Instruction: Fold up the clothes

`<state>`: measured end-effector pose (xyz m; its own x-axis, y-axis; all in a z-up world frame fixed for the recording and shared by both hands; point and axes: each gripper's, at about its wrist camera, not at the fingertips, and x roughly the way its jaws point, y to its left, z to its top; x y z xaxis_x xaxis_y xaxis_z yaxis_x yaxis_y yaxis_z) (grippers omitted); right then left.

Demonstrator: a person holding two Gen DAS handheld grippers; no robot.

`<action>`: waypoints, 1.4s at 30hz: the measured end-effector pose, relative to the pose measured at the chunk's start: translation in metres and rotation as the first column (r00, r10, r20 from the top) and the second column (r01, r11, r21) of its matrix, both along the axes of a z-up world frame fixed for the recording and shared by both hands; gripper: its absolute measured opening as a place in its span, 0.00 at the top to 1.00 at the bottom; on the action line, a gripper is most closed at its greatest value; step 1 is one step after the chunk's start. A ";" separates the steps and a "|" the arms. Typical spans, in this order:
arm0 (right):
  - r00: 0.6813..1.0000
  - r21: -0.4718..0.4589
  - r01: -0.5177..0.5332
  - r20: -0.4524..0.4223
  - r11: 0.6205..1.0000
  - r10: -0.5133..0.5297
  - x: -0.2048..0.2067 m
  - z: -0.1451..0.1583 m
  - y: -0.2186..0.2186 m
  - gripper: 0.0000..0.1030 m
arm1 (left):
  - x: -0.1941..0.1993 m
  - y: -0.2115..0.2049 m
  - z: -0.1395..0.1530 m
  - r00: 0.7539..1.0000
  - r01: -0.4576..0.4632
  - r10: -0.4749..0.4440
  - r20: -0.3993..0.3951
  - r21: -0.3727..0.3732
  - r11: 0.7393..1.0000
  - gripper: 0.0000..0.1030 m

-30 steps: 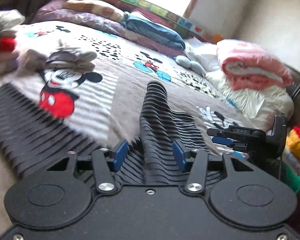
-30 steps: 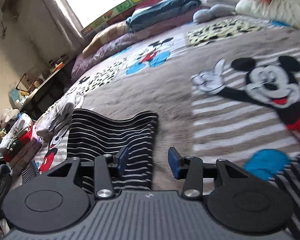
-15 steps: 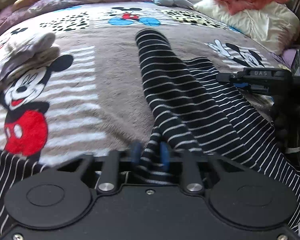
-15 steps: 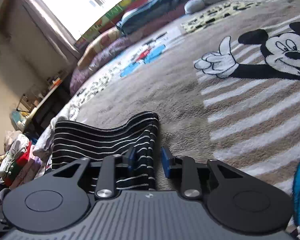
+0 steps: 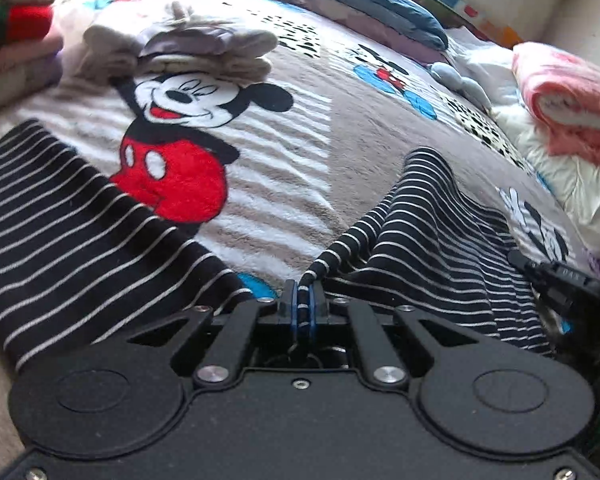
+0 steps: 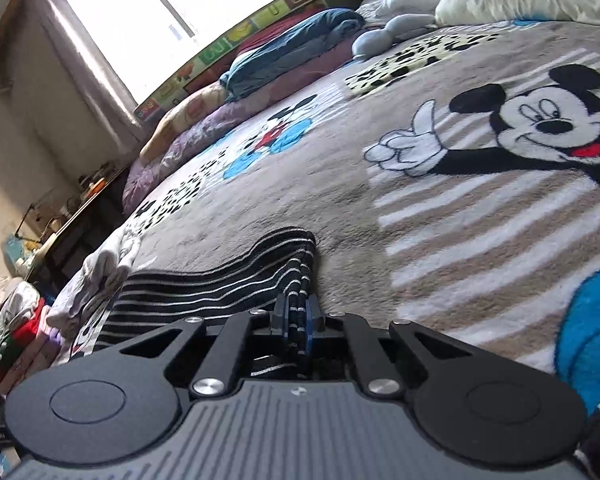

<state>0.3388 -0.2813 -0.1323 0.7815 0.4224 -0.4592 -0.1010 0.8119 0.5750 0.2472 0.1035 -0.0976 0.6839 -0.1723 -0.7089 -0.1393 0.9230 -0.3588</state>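
A cartoon-mouse blanket point(image 5: 340, 136) spreads ahead of the tool, its red-shorts figure point(image 5: 172, 176) ahead to the left. Farther off left sits a stack of folded clothes point(image 5: 16, 44). A rolled pink blanket point(image 5: 568, 112) lies far right on white bedding point(image 5: 572, 184); blue bedding point(image 6: 296, 52) and a bright window point(image 6: 172, 20) lie beyond.

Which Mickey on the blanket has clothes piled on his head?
The Mickey with red shorts, in the left view. A grey clothes pile covers his head. The waving Mickey in the right view is bare.
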 end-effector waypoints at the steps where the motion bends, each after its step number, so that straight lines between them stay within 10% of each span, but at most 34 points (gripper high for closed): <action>1: 1.000 0.004 0.009 -0.001 1.000 -0.009 0.000 -0.001 -0.001 0.91 | 0.000 0.001 0.001 1.000 0.002 -0.002 -0.005 -0.006 1.000 0.96; 9: 0.996 0.045 0.077 0.035 0.996 -0.079 -0.007 -0.004 -0.013 0.91 | 0.033 -0.012 0.028 0.993 0.103 -0.106 0.044 0.074 0.992 0.95; 18: 0.995 0.086 0.091 0.034 0.992 -0.094 -0.006 -0.010 -0.018 0.91 | 0.114 -0.038 0.008 0.966 0.251 -0.244 -0.081 0.099 0.963 0.90; 25: 0.996 0.121 0.083 0.010 0.989 -0.084 -0.002 -0.015 -0.021 0.90 | 0.118 -0.031 0.011 0.968 0.244 -0.244 -0.060 -0.011 0.970 0.68; 32: 0.997 0.145 0.077 0.006 0.986 -0.079 0.000 -0.018 -0.024 0.90 | 0.123 -0.045 0.004 0.945 0.319 -0.315 -0.090 0.038 0.947 0.68; 35: 0.997 0.149 0.076 0.005 0.986 -0.077 0.001 -0.018 -0.024 0.90 | 0.120 -0.048 0.007 0.931 0.362 -0.358 -0.070 0.058 0.931 0.98; 42: 0.997 0.157 0.073 0.008 0.985 -0.075 0.002 -0.019 -0.026 0.90 | 0.099 -0.012 0.025 0.980 0.164 -0.169 0.102 0.061 0.985 0.99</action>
<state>0.3403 -0.3074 -0.1513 0.8191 0.4288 -0.3810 -0.0526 0.7176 0.6945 0.3467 0.0917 -0.0725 0.7207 -0.2550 -0.6447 0.0541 0.9478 -0.3144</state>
